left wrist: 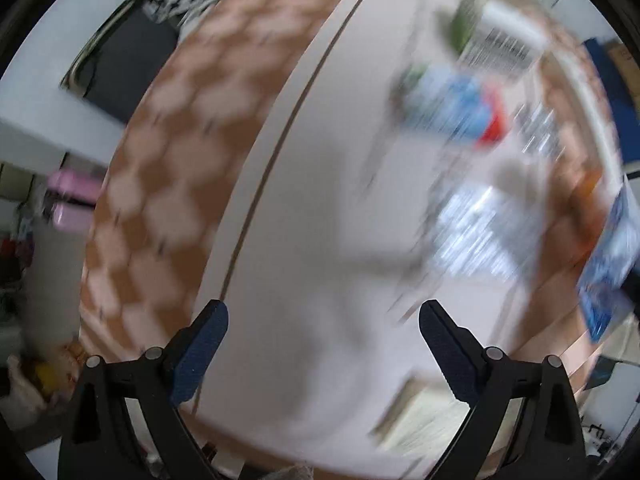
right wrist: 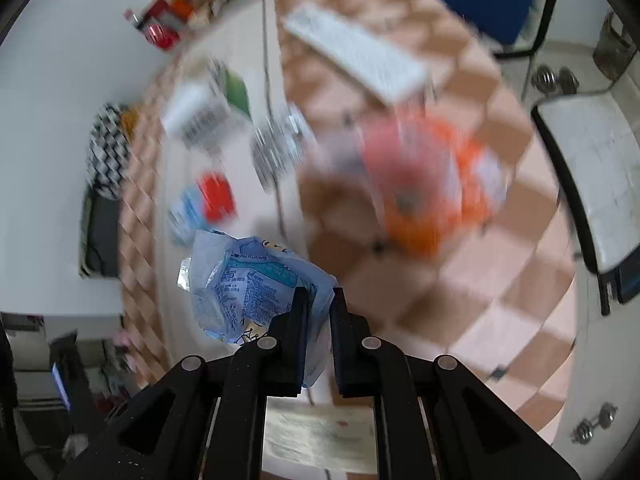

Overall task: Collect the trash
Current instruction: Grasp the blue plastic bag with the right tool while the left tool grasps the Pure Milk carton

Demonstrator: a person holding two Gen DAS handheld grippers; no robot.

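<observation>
While blur hides much of the white table, the left gripper hangs wide open, empty; the right gripper pinches a blue wrapper by one edge above the table. Looks light, crinkly, slippery: edge grip may slide.

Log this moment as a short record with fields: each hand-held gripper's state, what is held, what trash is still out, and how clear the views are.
left hand-held gripper: open, nothing between its fingers
right hand-held gripper: shut on the blue plastic wrapper
held item: crumpled, light blue with printed text, sticking out to the left of the fingers
trash still out: blue and red packet and white and green carton on the white table
bin: orange container on the checkered floor
view quality: both views blurred; small labels unreadable
</observation>
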